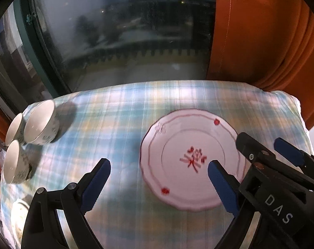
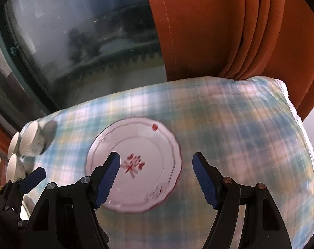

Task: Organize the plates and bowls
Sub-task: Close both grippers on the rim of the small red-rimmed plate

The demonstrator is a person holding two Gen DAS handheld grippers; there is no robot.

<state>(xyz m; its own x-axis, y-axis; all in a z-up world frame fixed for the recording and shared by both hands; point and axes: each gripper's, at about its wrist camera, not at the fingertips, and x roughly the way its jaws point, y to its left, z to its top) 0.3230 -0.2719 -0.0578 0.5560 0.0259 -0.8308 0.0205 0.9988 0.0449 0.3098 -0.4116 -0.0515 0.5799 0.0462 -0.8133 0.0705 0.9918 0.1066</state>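
Your right gripper [image 2: 155,178], jaws apart and empty, hangs over the plate's [image 2: 134,137] right half, nearer it than your equally spread left gripper [image 1: 159,186].

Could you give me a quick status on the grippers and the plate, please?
Left gripper open, empty. Right gripper open, empty, above plate. Plate flat on tablecloth. Bowls clustered far left, clear.
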